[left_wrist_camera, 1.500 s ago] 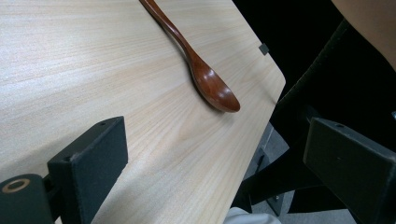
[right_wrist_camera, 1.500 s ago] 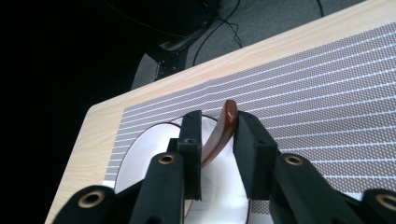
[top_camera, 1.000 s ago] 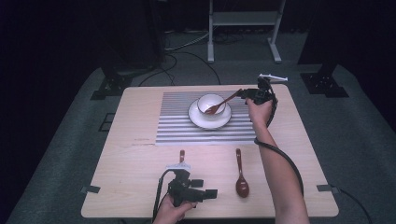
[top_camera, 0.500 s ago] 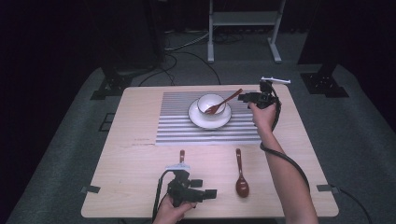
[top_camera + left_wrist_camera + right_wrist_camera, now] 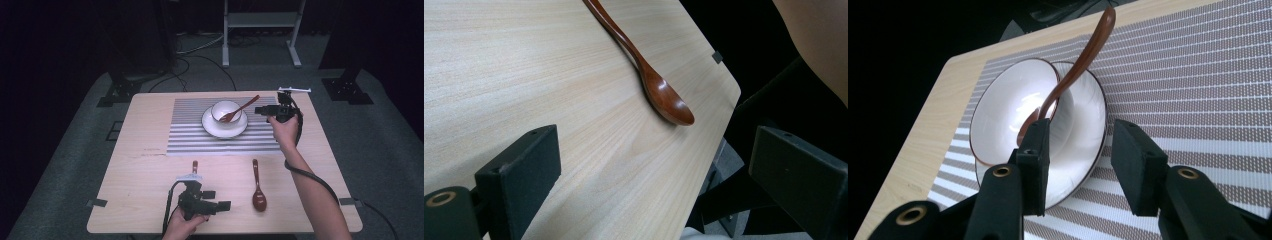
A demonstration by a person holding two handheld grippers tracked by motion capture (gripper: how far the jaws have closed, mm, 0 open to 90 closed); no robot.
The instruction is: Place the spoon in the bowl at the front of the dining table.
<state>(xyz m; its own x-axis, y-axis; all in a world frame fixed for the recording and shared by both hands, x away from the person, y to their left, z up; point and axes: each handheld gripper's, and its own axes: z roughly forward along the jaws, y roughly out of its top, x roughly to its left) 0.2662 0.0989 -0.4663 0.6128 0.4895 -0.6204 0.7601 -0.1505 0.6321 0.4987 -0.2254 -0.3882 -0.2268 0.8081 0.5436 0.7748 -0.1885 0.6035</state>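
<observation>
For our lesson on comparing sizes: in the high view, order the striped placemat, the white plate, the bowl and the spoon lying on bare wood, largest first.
1. striped placemat
2. white plate
3. bowl and spoon on bare wood: not ranked, the spoon is longer but far narrower.

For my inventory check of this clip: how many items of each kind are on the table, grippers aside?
Wooden spoons: 3, one in the bowl, one lying loose, one partly hidden behind the left gripper
Bowl: 1
Saucer: 1
Striped placemat: 1
Total: 6
</observation>
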